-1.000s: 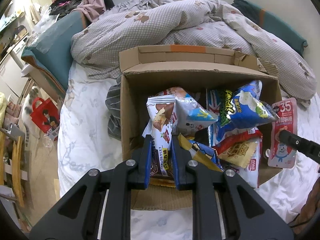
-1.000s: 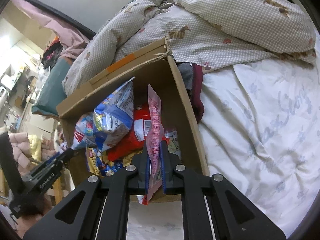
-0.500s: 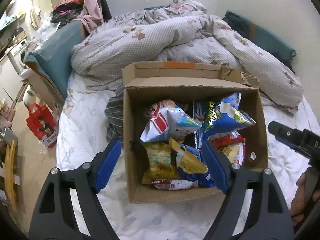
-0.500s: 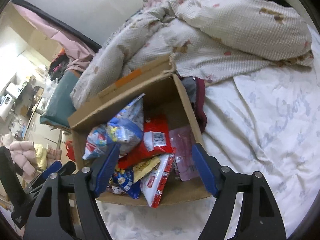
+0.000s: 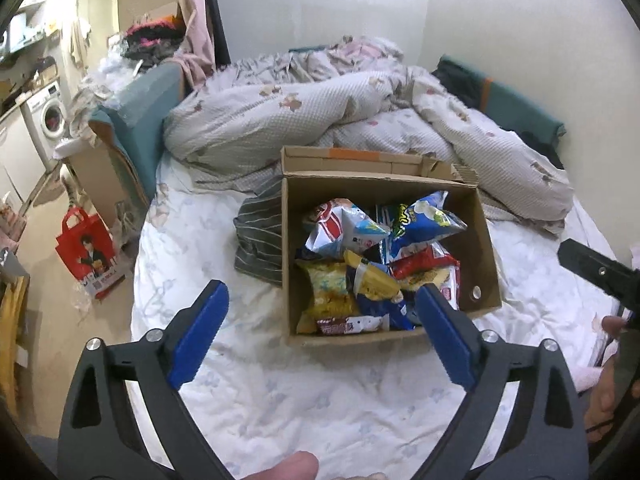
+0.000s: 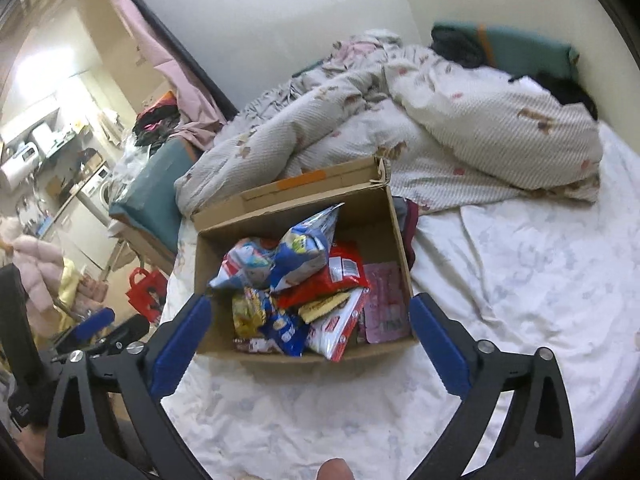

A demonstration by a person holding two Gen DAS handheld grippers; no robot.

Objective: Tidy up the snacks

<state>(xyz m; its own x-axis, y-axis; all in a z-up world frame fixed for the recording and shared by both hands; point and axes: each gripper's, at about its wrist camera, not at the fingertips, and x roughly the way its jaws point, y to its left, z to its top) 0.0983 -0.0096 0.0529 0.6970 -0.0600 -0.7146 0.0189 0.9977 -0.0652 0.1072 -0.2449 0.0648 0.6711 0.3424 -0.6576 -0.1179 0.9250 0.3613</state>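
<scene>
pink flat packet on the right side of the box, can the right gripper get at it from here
Probably yes. The right gripper is open and empty, held back from the cardboard box. The pink packet lies flat against the box's right wall, mostly uncovered; only a red-and-white bag overlaps its left edge.

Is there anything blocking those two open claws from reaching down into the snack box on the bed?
Nothing visible does. The left gripper and right gripper both hang open on the near side of the cardboard box, whose top is open with its flap folded back on the far side. Only bare bedsheet lies between.
</scene>
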